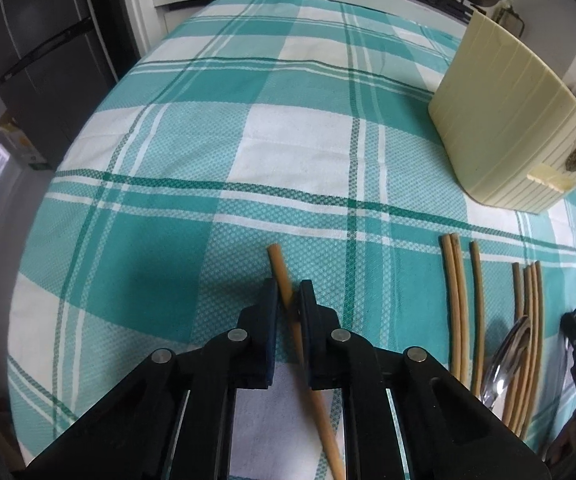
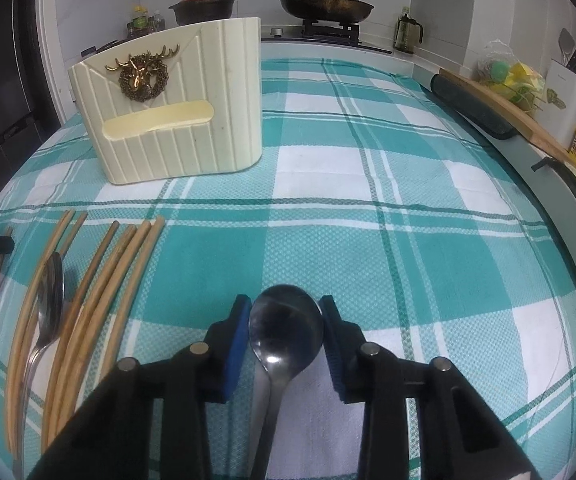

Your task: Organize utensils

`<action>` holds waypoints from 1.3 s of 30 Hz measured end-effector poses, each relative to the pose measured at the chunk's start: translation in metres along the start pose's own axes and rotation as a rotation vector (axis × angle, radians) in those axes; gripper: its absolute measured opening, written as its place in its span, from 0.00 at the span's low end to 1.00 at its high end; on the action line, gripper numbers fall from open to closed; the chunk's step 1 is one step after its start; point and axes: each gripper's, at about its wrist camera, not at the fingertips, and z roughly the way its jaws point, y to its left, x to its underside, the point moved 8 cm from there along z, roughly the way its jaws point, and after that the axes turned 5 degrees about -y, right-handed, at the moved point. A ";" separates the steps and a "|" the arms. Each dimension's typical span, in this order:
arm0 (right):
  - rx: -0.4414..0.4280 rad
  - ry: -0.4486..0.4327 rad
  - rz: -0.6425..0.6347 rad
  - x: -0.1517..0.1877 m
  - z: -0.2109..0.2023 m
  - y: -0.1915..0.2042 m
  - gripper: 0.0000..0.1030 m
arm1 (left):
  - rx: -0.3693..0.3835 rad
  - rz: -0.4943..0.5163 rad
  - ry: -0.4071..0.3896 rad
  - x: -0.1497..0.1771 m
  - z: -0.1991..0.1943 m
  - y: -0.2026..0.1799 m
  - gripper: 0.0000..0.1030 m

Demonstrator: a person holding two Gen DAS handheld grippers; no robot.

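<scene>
Left gripper [image 1: 288,294] pitched steeply down at the table, jaws nearly closed, pads clamped on a single wooden chopstick [image 1: 281,272]. The stick runs diagonally through the gap, its blunt tip poking out ahead of the fingertips and the rest trailing back under the gripper body.

Right gripper [image 2: 285,312] also angled down, jaws part open, blue pads hard against both edges of a steel spoon [image 2: 285,324] bowl, bowl up, handle running back beneath the gripper. Reads as a grip on the spoon, across its widest part.

Both sit over a teal-and-white checked tablecloth [image 2: 368,208], woven, slightly textured.

Loose chopsticks [image 2: 99,300] lie roughly parallel on the cloth between the two grippers, some touching in pairs and in a tight bunch. A second spoon [image 2: 49,296] lies among them, bowl up, between two groups of sticks. Seen from the left wrist, the same row [image 1: 458,304] is to the right of the held stick, well apart from it.

Cream utensil holder [image 2: 175,108] stands upright further back on the cloth, ribbed sides, curved end, brass deer-head emblem [image 2: 141,74] on the front with a slot below it. Nothing between the grippers and the holder.

Behind the table: a hob with a dark pan [image 2: 326,6] and a black pot with a red lid [image 2: 203,6]
</scene>
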 end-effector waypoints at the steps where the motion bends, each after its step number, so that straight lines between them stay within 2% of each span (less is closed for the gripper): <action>1: -0.007 -0.001 -0.002 0.000 0.000 0.000 0.34 | 0.013 -0.005 -0.009 0.000 -0.001 0.001 0.07; 4: -0.043 -0.010 0.004 -0.002 -0.002 -0.001 0.34 | 0.064 -0.033 -0.026 0.003 -0.010 0.002 0.05; 7: -0.075 -0.039 0.015 -0.005 -0.014 -0.003 0.34 | 0.098 -0.032 -0.083 -0.002 -0.030 -0.002 0.05; 16: -0.153 -0.164 -0.019 -0.030 -0.079 -0.004 0.34 | 0.194 -0.004 -0.260 -0.009 -0.127 -0.015 0.05; 22: -0.190 -0.237 -0.040 -0.041 -0.126 -0.002 0.34 | 0.254 -0.002 -0.348 -0.004 -0.182 -0.018 0.05; 30: -0.200 -0.296 -0.047 -0.051 -0.157 0.000 0.33 | 0.302 0.016 -0.394 -0.002 -0.215 -0.031 0.05; 39: -0.195 -0.315 -0.035 -0.058 -0.162 -0.004 0.33 | 0.304 0.025 -0.406 -0.004 -0.224 -0.035 0.05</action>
